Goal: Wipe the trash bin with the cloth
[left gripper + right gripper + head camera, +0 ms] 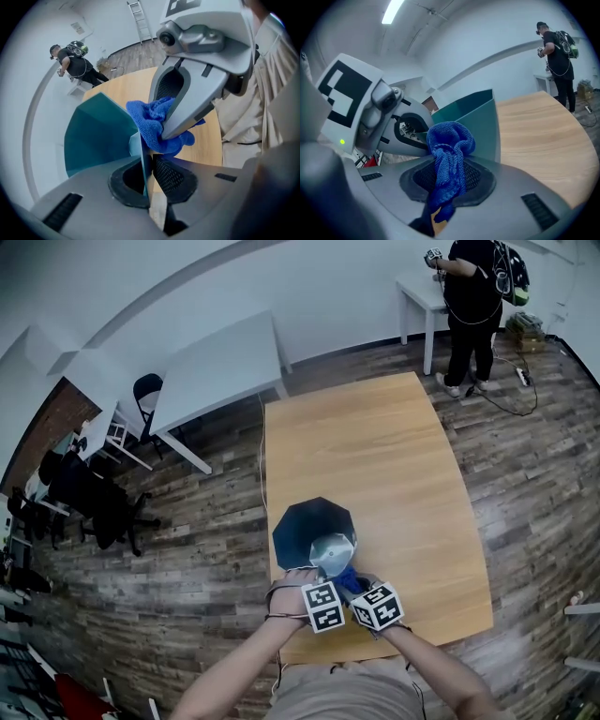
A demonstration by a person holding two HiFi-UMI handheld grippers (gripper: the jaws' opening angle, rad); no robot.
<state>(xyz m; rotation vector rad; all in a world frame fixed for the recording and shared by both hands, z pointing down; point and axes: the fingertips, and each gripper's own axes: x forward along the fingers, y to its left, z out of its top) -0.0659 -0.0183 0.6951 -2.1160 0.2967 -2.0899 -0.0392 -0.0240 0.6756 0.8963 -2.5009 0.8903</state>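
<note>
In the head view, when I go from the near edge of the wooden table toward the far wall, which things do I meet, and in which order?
blue cloth → trash bin → bare top of the wooden table → standing person

Teal trash bin [302, 524] on table [375, 446], bunched blue cloth [450, 154] against its rim

A light wooden bench [375, 456] stands on a dark plank floor [187, 559]. Behind it is a long white table [220, 367], with black chairs [103, 507] at its left. The walls [141, 287] are white. A strip light [392, 10] shines on the ceiling.
</note>
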